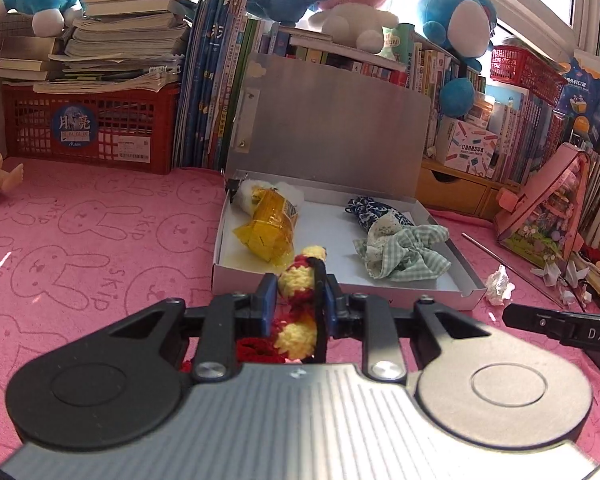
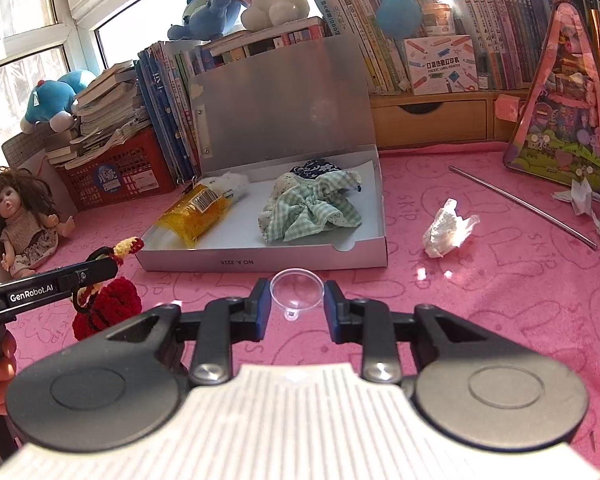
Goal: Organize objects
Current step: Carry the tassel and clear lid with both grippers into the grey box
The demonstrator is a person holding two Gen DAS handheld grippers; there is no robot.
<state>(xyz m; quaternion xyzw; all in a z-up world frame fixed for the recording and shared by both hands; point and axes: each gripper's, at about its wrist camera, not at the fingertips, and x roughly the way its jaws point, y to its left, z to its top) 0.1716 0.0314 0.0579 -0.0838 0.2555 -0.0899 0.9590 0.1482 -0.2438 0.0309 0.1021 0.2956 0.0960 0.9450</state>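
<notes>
Now, left wrist: left gripper (image 1: 299,295) clamps the crocheted toy (image 1: 300,280) just short of the open box (image 1: 466,284), which holds yellow packet (image 1: 269,227) and cloths | right wrist: right gripper (image 2: 296,295) pinches clear suction cup (image 2: 296,289); crumpled tissue (image 2: 446,229) left out

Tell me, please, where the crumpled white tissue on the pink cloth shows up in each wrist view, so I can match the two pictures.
Left wrist view: the crumpled white tissue lies at right of centre, just off the open box's near right corner.
Right wrist view: the tissue lies right of centre, to the right of the box, apart from it.
Shared landmark: the open box holding the green checked cloth.
</notes>
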